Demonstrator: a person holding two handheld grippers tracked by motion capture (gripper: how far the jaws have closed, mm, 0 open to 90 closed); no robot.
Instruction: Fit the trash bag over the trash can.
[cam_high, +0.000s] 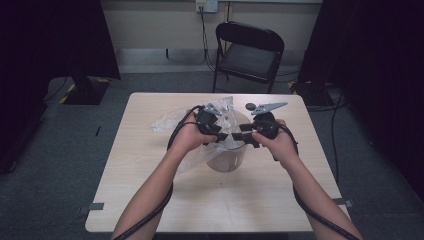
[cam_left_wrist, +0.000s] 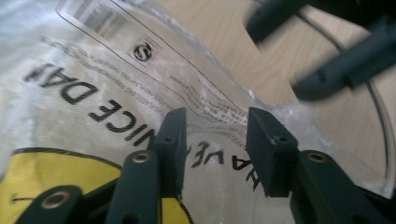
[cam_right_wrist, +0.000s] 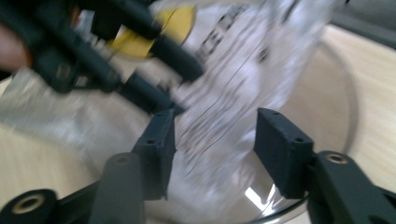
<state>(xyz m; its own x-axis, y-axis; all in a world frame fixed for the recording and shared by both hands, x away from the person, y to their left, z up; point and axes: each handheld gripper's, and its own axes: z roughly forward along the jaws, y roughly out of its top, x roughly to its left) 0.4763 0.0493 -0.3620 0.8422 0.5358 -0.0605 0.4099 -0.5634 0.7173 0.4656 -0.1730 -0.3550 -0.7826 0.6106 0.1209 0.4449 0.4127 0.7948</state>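
Observation:
A clear plastic bag (cam_high: 170, 120) with black print and a yellow label lies draped over a round clear container (cam_high: 227, 161) at the middle of the table. Both hands meet above the container's rim. My left gripper (cam_high: 221, 136) points right at the bag; in the left gripper view its jaws (cam_left_wrist: 215, 122) stand apart with the printed film (cam_left_wrist: 93, 70) just beyond them. My right gripper (cam_high: 239, 136) faces it from the right. In the right gripper view its jaws (cam_right_wrist: 215, 122) stand apart around a blurred fold of the bag (cam_right_wrist: 243, 56), above the container's rim (cam_right_wrist: 348, 107).
A small dark round piece (cam_high: 250, 106) lies on the light wooden table (cam_high: 150, 190) behind the right hand. A black folding chair (cam_high: 250, 55) stands past the far edge. Cables trail from both grippers along the forearms. Dark curtains flank the room.

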